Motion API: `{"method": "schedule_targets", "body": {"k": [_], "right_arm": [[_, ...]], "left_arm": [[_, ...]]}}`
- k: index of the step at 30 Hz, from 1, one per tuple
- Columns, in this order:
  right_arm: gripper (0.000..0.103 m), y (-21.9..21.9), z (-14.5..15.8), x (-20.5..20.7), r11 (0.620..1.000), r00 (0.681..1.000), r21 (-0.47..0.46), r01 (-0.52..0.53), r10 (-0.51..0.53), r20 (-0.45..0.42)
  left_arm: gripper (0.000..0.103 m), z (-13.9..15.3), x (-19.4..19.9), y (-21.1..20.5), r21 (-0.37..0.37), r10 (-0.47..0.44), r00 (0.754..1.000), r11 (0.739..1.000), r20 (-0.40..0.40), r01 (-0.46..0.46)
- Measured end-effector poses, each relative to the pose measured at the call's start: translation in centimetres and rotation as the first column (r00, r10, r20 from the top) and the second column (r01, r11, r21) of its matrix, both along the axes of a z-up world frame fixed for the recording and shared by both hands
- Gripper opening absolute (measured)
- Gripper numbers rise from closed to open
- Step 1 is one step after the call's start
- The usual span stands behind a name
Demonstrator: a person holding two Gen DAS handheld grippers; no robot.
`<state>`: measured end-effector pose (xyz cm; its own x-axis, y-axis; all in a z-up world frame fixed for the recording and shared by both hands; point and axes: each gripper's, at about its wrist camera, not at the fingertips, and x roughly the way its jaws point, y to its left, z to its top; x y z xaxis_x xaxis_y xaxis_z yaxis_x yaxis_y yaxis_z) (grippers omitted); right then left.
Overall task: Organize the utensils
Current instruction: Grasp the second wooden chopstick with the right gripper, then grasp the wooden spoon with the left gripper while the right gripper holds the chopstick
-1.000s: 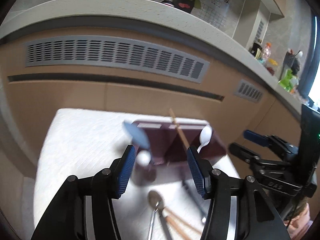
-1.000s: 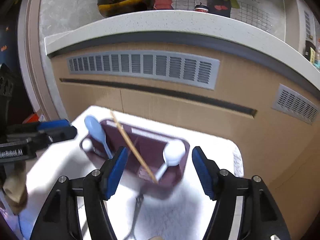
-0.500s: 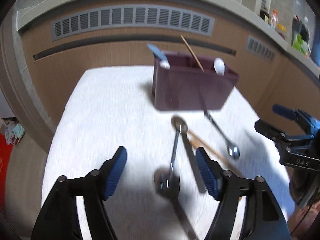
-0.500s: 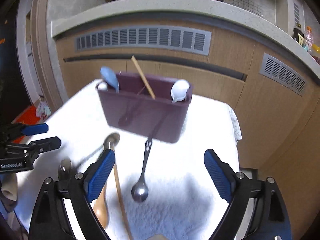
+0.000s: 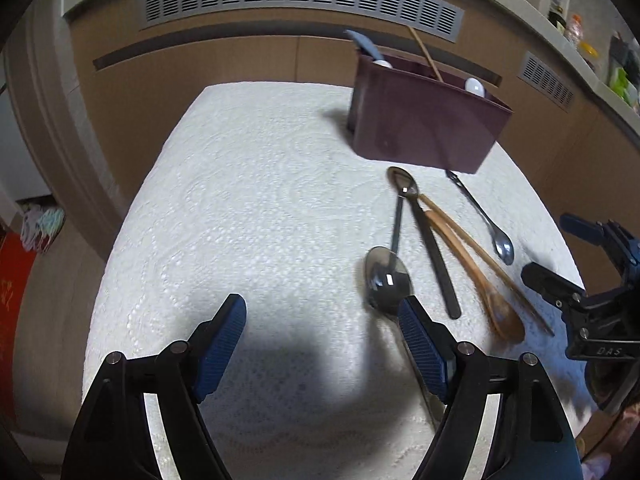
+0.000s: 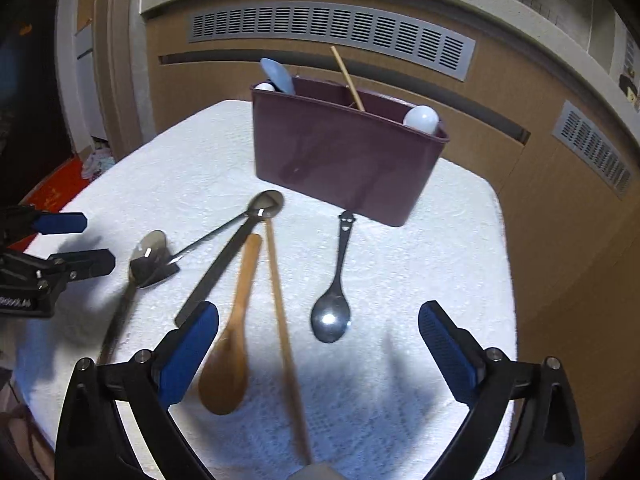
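Tilting downward over spoons [image 6: 331,312], both tools (jaws just opening, empty)

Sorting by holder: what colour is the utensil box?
Dark maroon; the box shows best in the right wrist view.

The holder [image 6: 344,160] wall hides its spoons' handles; the chopstick [image 6: 286,344] blurs toward the bottom edge.

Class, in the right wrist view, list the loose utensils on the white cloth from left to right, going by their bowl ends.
Large metal spoon → wooden spoon → small metal spoon with the smiley handle.
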<state>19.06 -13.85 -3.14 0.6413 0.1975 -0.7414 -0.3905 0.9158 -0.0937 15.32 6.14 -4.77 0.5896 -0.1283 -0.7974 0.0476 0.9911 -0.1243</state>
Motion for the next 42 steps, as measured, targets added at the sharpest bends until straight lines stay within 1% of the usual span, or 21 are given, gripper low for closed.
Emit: {"method": "schedule_targets", "body": {"k": [1, 2, 3, 5, 11, 16, 18, 19, 21, 22, 23, 26, 28, 29, 30, 32, 34, 37, 38, 40, 42], "right_arm": [[0.095, 0.1, -0.1, 0.1, 1.000, 1.000, -0.001, -0.004, 0.004, -0.003], [0.074, 0.2, -0.2, 0.1, 1.000, 1.000, -0.003, -0.011, 0.011, -0.009], [0.040, 0.5, -0.6, 0.4, 0.999, 0.999, -0.019, -0.031, 0.031, -0.038], [0.011, 0.8, -1.4, 1.0, 0.998, 0.994, -0.022, -0.057, 0.055, -0.095], [0.010, 2.1, -2.2, 2.5, 0.993, 0.984, 0.006, -0.116, 0.115, -0.137], [0.010, 3.1, -3.7, 4.8, 0.994, 0.973, 0.020, -0.108, 0.110, -0.202], [0.010, 3.2, -3.8, 5.4, 0.993, 0.972, 0.037, -0.110, 0.115, -0.203], [0.010, 3.2, -3.7, 5.5, 0.994, 0.971, 0.046, -0.103, 0.110, -0.213], [0.006, 2.9, -3.6, 5.4, 0.995, 0.969, 0.062, -0.080, 0.092, -0.229], [0.005, 2.6, -3.6, 5.3, 0.996, 0.970, 0.065, -0.069, 0.082, -0.228], [0.005, 2.1, -3.4, 5.0, 0.996, 0.972, 0.069, -0.053, 0.067, -0.226], [0.005, 0.0, -2.7, 4.0, 0.991, 0.972, 0.132, 0.000, 0.031, -0.232], [0.005, -1.9, -2.2, 3.2, 0.986, 0.976, 0.161, 0.042, -0.006, -0.217], [0.005, -2.7, -1.9, 2.8, 0.983, 0.978, 0.172, 0.062, -0.025, -0.208], [0.005, -3.5, -1.7, 2.4, 0.981, 0.980, 0.176, 0.082, -0.047, -0.195], [0.005, -4.6, -1.4, 2.0, 0.977, 0.982, 0.178, 0.116, -0.086, -0.169], [0.005, -5.3, -1.3, 1.7, 0.972, 0.981, 0.201, 0.126, -0.092, -0.168], [0.005, -5.9, -1.6, 1.3, 0.968, 0.982, 0.203, 0.144, -0.115, -0.148], [0.005, -6.1, -1.7, 1.2, 0.967, 0.982, 0.210, 0.146, -0.116, -0.149], [0.005, -6.3, -2.0, 1.1, 0.964, 0.981, 0.216, 0.153, -0.122, -0.149], [0.005, -6.5, -2.4, 0.9, 0.964, 0.981, 0.215, 0.159, -0.130, -0.144]], "left_arm": [[0.079, -0.2, 0.1, 0.3, -0.004, 0.010, 1.000, 1.000, -0.007, -0.010], [0.079, -0.3, 0.1, 0.5, -0.006, 0.015, 1.000, 1.000, -0.010, -0.015], [0.079, -0.4, 0.2, 0.6, -0.009, 0.017, 1.000, 1.000, -0.014, -0.017], [0.079, -0.5, 0.2, 0.6, -0.014, 0.018, 1.000, 1.000, -0.021, -0.019], [0.079, -0.5, 0.2, 0.0, -0.015, 0.002, 1.000, 1.000, -0.023, -0.002], [0.079, 0.2, 0.1, -0.7, -0.007, -0.018, 1.000, 1.000, -0.014, 0.018], [0.079, 0.6, 0.1, -1.0, -0.009, -0.025, 1.000, 1.000, -0.011, 0.025], [0.079, 0.7, 0.2, -1.2, -0.008, -0.028, 1.000, 1.000, -0.012, 0.028], [0.079, 1.0, 0.3, -1.7, -0.007, -0.038, 0.999, 0.999, -0.012, 0.038], [0.079, 1.2, 0.4, -2.1, -0.006, -0.048, 0.999, 0.999, -0.010, 0.048], [0.079, 1.4, 0.4, -2.4, -0.005, -0.058, 0.998, 0.998, -0.008, 0.058], [0.079, 1.9, 0.5, -3.7, -0.006, -0.097, 0.995, 0.995, -0.003, 0.097], [0.079, 2.2, 0.9, -4.5, -0.035, -0.118, 0.993, 0.992, -0.006, 0.118], [0.076, 2.3, 1.2, -5.1, -0.060, -0.138, 0.990, 0.989, -0.014, 0.137], [0.069, 2.4, 1.4, -5.6, -0.080, -0.161, 0.987, 0.984, -0.019, 0.159], [0.058, 2.4, 2.3, -7.2, -0.106, -0.211, 0.977, 0.973, -0.037, 0.206], [0.056, 2.0, 3.4, -8.8, -0.115, -0.249, 0.966, 0.964, -0.071, 0.240], [0.056, 0.8, 5.7, -10.7, -0.139, -0.277, 0.949, 0.956, -0.149, 0.257], [0.056, 0.3, 6.5, -11.1, -0.140, -0.272, 0.946, 0.958, -0.177, 0.249], [0.056, -0.5, 7.9, -12.0, -0.127, -0.259, 0.941, 0.964, -0.220, 0.235], [0.056, -0.9, 8.9, -12.9, -0.079, -0.247, 0.943, 0.969, -0.223, 0.236]]}}
